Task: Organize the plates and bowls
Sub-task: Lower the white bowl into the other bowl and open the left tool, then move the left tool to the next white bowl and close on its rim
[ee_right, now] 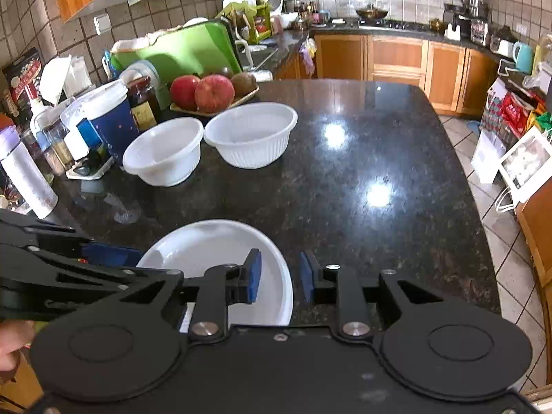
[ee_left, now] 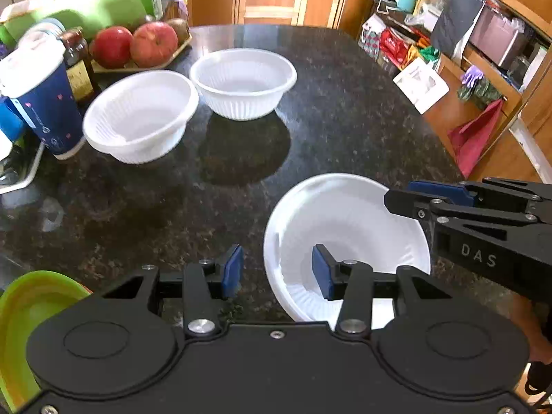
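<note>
White shallow plate (ee_left: pixel 345 220) on black granite | ribbed rim | both hand-held grippers' jaws apart, straddling rim, not clamping

The left gripper (ee_left: pixel 277 270) points steeply down, its blue pads (ee_left: pixel 232 269) parted with nothing pressed between them. The right gripper (ee_right: pixel 280 277) (seen reaching in from the right in the left wrist view) angles down too, its jaws narrowly apart.

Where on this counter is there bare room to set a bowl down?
Bare granite counter runs right of the ribbed bowl, and between the smooth bowl and the near white plate. The left edge is crowded by the blue cup and jars.
</note>
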{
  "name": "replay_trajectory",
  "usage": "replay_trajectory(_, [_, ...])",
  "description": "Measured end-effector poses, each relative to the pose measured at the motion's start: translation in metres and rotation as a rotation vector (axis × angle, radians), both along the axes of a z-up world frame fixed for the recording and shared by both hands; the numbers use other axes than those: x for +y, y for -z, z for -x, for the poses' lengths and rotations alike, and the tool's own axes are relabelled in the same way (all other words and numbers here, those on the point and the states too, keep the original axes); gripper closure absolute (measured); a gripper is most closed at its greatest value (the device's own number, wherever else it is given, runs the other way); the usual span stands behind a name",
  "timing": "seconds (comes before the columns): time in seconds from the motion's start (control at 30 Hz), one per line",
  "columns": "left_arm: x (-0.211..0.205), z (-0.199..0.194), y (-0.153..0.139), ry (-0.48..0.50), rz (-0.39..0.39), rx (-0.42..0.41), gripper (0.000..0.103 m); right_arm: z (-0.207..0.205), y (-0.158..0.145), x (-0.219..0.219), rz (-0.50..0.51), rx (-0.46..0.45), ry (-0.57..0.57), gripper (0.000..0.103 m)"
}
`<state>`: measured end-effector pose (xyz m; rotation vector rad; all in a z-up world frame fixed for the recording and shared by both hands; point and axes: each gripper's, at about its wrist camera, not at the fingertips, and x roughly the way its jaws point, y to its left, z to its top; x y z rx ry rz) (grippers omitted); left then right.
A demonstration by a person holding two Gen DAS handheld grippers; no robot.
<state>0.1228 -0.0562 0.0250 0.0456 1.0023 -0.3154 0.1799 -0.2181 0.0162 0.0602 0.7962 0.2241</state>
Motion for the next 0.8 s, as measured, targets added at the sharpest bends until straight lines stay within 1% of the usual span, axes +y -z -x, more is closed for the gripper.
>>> replay_trajectory(0.07, [0.002,0.003,-0.005,-0.007,-0.002,-0.027,0.05,0.001,-0.005,-0.001,-0.01,-0.012,-0.006,0.074])
replay_trajectory(0.13, [0.002,0.006,-0.01,-0.008,-0.009,-0.057,0.045,0.002,-0.01,-0.002,-0.016,-0.026,-0.013,0.07])
replay_trajectory(0.37, [0.013,0.001,-0.029,-0.04,-0.025,-0.131,0.044,-0.004,-0.033,-0.009,-0.052,-0.045,-0.03,0.069])
replay_trajectory(0.57, [0.028,-0.02,-0.051,-0.095,-0.037,-0.177,0.044,-0.026,-0.054,-0.016,-0.059,-0.046,-0.035,0.068])
replay_trajectory(0.67, [0.03,-0.035,-0.063,-0.117,-0.068,-0.207,0.044,-0.039,-0.066,-0.018,-0.052,-0.061,-0.027,0.068])
replay_trajectory(0.73, [0.03,-0.046,-0.068,-0.118,-0.073,-0.205,0.044,-0.048,-0.074,-0.02,-0.052,-0.061,-0.031,0.068])
replay_trajectory(0.8, [0.03,-0.06,-0.073,-0.121,-0.071,-0.184,0.044,-0.057,-0.08,-0.022,-0.057,-0.053,-0.041,0.068])
